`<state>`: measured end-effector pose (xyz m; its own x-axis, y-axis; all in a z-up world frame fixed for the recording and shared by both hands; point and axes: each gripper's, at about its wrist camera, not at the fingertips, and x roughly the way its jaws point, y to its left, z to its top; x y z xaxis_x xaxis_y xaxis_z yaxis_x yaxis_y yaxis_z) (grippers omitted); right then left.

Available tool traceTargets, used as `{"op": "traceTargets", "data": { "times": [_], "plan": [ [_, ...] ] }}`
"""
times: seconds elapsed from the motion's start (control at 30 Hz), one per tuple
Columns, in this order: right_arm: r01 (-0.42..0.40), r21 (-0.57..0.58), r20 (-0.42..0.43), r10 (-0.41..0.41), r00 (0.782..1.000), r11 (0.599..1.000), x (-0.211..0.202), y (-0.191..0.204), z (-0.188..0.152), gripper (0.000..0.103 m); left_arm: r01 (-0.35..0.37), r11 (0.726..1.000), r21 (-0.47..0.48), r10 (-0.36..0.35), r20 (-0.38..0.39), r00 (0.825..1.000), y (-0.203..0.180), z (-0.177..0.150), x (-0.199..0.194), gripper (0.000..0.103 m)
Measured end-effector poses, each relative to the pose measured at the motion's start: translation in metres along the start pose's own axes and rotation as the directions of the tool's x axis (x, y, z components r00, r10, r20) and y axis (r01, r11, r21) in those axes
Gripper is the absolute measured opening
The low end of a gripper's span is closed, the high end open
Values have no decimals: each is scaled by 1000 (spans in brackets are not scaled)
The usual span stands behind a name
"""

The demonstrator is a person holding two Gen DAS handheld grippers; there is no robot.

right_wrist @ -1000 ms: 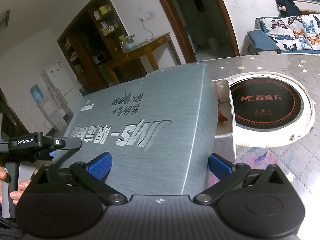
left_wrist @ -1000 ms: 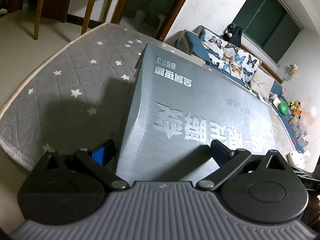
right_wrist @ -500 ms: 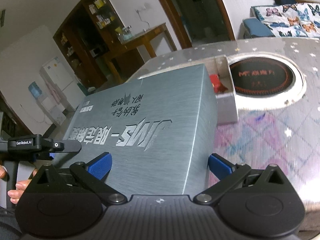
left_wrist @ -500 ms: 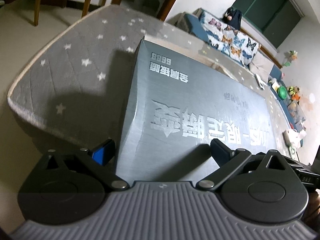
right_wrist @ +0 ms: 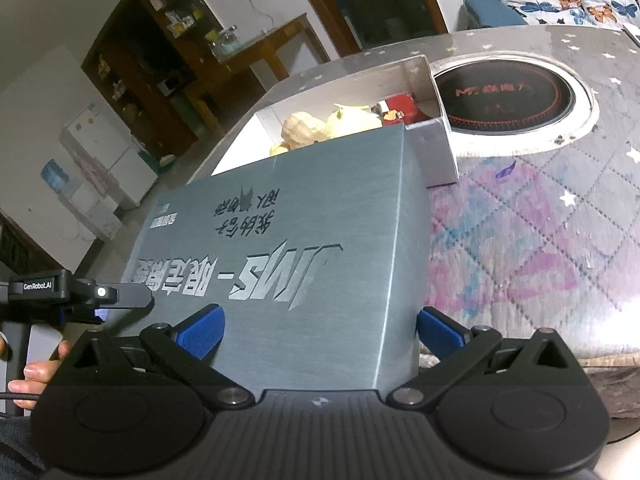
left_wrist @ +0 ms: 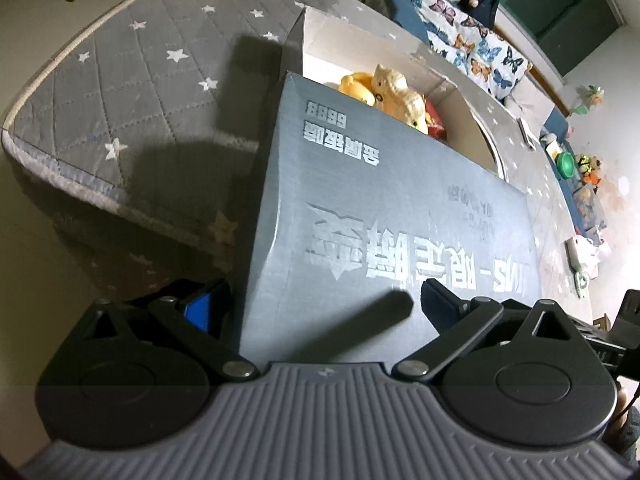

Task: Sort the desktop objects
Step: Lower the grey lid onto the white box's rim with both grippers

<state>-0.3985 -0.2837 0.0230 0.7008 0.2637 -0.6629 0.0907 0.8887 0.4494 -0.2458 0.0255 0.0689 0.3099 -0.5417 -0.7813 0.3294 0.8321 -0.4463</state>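
Over the star-quilted surface (left_wrist: pixel 132 92), both tongs grip a grey lid (left_wrist: pixel 392 216): left tongs (left_wrist: pixel 320 300) on one end, right tongs (right_wrist: pixel 320 330) on the other. It sits partway off the open box (right_wrist: pixel 434 152), baring yellow toys (left_wrist: pixel 394 94). A round cooktop (right_wrist: pixel 508 98) lies beside the box; a butterfly-print sofa (left_wrist: pixel 480 48) lines the wall.

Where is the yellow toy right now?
The yellow toy lies inside the open box, peeking out just past the far edge of the grey lid, beside a red item. The round cooktop sits just beyond the box.
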Motion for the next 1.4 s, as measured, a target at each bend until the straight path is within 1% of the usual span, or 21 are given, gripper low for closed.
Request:
{"op": "traceTargets", "data": {
  "times": [0.1, 0.3, 0.57, 0.93, 1.0, 1.4],
  "plan": [
    [4, 0, -4, -4, 1000, 1000, 3, -1, 1, 103, 0, 1000, -5, 0, -8, 1000, 1, 1, 4, 100],
    [15, 22, -13, -15, 1000, 1000, 9, -7, 6, 103, -2, 1000, -16, 1, -48, 999, 2, 2, 14, 100],
    [7, 41, -30, -5, 1000, 999, 16, -13, 14, 103, -4, 1000, -26, 3, -48, 999, 2, 8, 18, 100],
    [1, 44, -32, 0, 999, 999, 20, -13, 21, 103, -17, 1000, -19, 16, -51, 999, -1, 13, 21, 100],
    [0, 45, -33, 1, 999, 999, 20, -13, 21, 103, -20, 999, -25, 19, -48, 999, -13, 9, 18, 100],
    [-4, 44, -25, 5, 1000, 999, 17, -12, 21, 103, -28, 1000, 2, 28, -46, 999, -35, 7, 23, 100]
  ]
}}
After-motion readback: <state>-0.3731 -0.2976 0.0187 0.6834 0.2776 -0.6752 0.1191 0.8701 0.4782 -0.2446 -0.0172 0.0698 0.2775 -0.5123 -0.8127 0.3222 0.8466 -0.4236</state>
